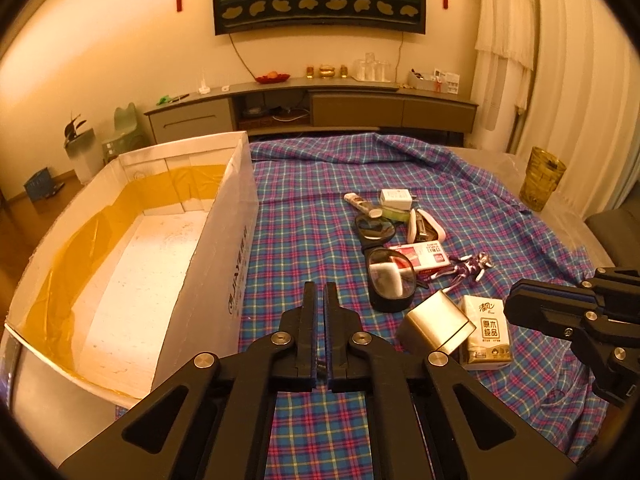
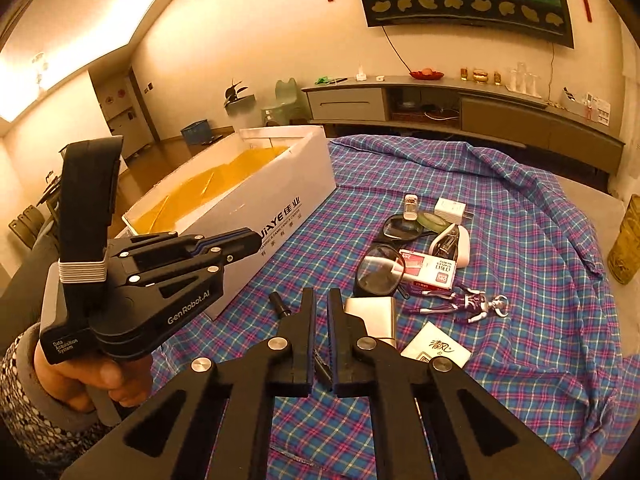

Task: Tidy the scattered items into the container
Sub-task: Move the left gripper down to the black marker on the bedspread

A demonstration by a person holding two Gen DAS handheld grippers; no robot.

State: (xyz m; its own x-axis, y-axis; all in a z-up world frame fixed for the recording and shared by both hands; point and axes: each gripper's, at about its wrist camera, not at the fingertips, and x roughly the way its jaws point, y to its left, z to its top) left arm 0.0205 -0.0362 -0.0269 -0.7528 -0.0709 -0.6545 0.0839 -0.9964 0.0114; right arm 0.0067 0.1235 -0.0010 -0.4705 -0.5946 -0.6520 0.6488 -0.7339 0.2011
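- My left gripper (image 1: 320,292) and right gripper (image 2: 321,300): fingers pressed together, empty.
- Plaid cloth (image 1: 312,216) covers the worktop; clutter (image 1: 400,256) right of the box (image 1: 224,248).
- Behind: TV cabinet (image 1: 312,108).

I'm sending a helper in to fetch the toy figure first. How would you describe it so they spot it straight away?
Start at the white cardboard box on the plaid cloth and look at the pile of small things beside it. At the pile's near edge, just past the red-and-white staple box, lies the toy figure: a silver-and-purple humanoid on its back, the only thing there with arms and legs.
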